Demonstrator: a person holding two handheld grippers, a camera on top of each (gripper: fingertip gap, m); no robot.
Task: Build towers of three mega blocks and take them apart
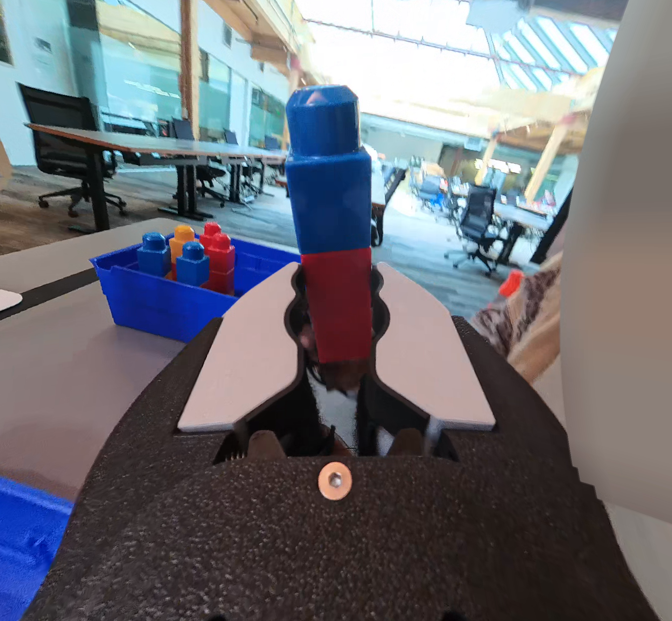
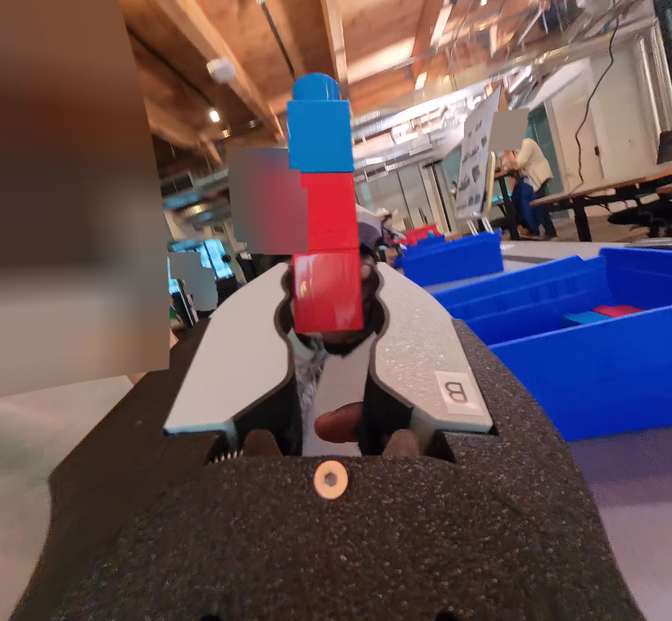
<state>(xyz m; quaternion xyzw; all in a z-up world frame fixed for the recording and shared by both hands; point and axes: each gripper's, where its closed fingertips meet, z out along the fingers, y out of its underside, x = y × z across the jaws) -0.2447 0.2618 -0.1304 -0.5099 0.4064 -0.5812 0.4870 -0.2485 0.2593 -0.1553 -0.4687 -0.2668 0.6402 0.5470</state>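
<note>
Tongs (image 1: 336, 312) w/ blocks (image 1: 334, 225); bin (image 1: 156, 298) behind-left.

White rectangular sticker (image 2: 459, 393) w/ one dark printed character is sitting lower right of centre in right wrist view, on right gripper's (image 2: 329, 269) grey finger. White poster board (image 2: 476, 152), upper right, is showing print too small to read. Left wrist view: nothing legible.

Left gripper (image 1: 336, 276) clamps the lowest visible block (image 1: 340, 307) of a stack; another block (image 1: 329, 200) sits on top, pointing up and away. Bin (image 1: 152, 303) on the table (image 1: 54, 349) left of and beyond that gripper, small block towers (image 1: 189, 258) standing in it. Right gripper (image 2: 329, 272) holds the bottom block (image 2: 327, 292) of a three-high tower (image 2: 323, 174). Bins (image 2: 582, 360) on the table to its right, loose blocks (image 2: 603, 314) inside the nearest; another bin (image 2: 454, 256) behind.
</note>
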